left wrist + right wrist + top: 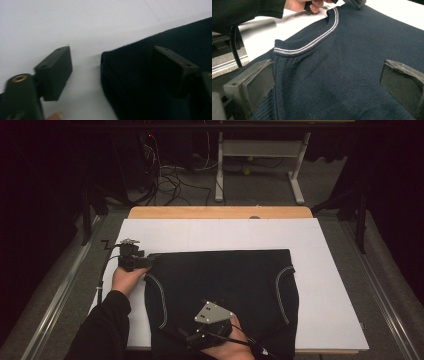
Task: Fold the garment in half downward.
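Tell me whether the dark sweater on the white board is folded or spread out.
Folded. The sweater lies as a compact rectangle with no sleeves sticking out, and the left gripper view shows doubled layers at its corner.

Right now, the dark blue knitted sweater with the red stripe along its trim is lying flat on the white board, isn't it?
Not quite. The stripe along the trim of the dark blue knitted sweater is white-grey, not red, as the right gripper view shows. The rest holds: the sweater lies flat on the white board.

Lab, dark curtains [40,180], floor cables [170,182], white-topped table [330,270]
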`<state>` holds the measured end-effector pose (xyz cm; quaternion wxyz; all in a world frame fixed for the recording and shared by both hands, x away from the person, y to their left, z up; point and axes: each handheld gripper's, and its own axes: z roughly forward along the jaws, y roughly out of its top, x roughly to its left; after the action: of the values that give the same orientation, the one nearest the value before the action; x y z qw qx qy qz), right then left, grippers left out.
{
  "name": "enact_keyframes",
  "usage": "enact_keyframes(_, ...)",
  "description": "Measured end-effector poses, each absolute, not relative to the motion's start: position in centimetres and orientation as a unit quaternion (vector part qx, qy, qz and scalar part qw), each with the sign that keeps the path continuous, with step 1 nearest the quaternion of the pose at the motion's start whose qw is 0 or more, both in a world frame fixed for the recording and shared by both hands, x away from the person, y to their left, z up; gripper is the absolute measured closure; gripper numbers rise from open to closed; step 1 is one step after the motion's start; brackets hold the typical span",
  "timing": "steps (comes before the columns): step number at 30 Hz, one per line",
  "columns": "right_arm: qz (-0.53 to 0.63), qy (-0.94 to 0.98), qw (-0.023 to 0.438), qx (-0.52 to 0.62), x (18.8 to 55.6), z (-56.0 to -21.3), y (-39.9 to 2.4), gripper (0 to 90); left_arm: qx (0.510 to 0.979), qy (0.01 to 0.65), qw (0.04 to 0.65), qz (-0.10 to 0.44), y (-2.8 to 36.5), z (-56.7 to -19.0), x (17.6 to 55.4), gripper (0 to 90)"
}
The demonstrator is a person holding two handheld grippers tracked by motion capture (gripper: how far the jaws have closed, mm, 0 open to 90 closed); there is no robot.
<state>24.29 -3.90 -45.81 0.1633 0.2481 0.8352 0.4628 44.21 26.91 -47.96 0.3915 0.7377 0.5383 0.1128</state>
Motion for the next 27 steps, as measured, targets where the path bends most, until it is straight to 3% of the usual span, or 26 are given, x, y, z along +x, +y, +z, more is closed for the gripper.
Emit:
enact_keyframes(8,0.457,0.840,0.162,0.243,24.4,-45.8,-3.7,0.4,0.741,0.541,0.379,0.119,26.2,-48.4,44.3,33.0)
enact_keyframes(16,0.453,0.849,0.150,0.226,24.1,-45.9,-1.9,0.4,0.754,0.518,0.385,0.123,25.7,-48.6,43.3,70.7)
enact_keyframes(21,0.446,0.858,0.131,0.220,23.8,-46.2,-0.2,1.3,0.744,0.508,0.407,0.150,25.8,-48.6,42.3,73.8)
enact_keyframes(27,0.426,0.874,0.111,0.208,23.1,-46.9,2.0,2.3,0.744,0.505,0.413,0.146,25.9,-48.6,42.2,73.5)
